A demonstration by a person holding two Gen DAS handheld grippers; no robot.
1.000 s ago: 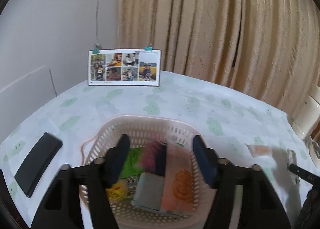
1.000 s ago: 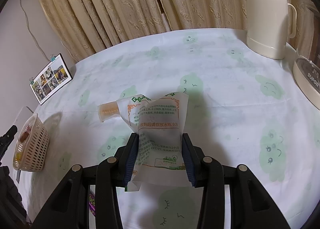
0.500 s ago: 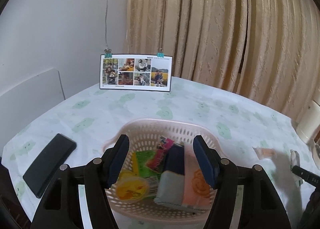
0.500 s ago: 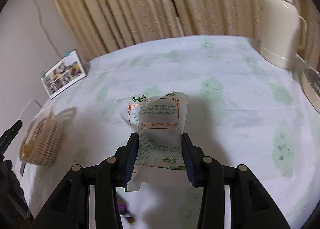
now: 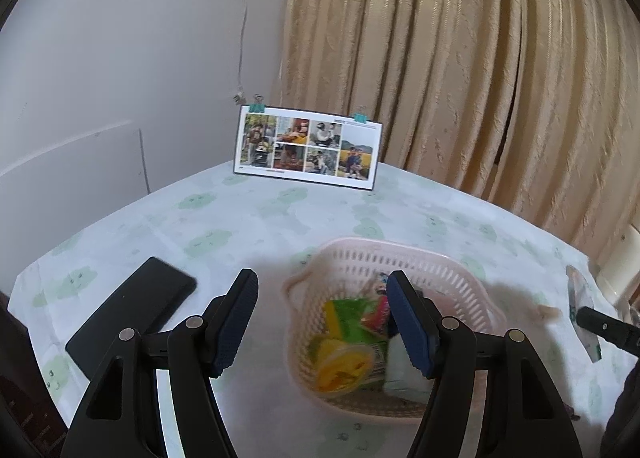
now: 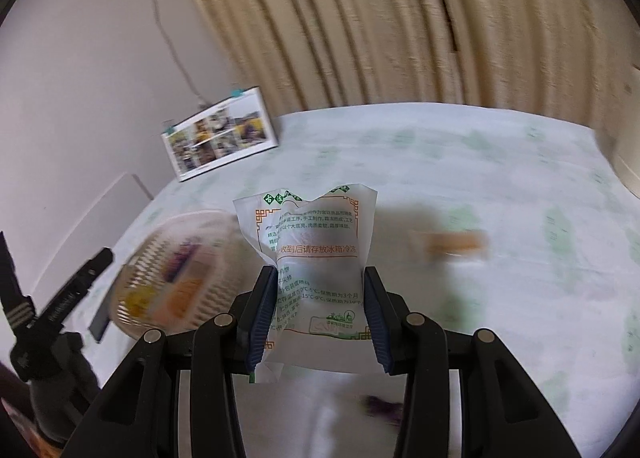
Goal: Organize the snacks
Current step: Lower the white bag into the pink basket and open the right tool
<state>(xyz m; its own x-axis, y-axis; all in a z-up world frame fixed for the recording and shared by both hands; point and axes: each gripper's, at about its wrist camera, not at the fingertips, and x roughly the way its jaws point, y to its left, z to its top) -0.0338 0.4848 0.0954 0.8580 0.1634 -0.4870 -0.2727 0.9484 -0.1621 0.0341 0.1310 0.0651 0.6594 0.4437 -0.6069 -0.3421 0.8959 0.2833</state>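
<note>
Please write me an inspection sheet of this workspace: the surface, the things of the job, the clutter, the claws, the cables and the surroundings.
Surface: table under a pale cloth with green prints.
Job's things: pink basket holding several snacks; white printed packet; small orange snack lying loose, blurred.
Clutter: black flat device; photo card standing at the far edge.
Claws: left claw open, empty; right claw shut on the packet.
Cables: thin cord hanging on the wall.
Surroundings: beige curtain; white wall.
</note>
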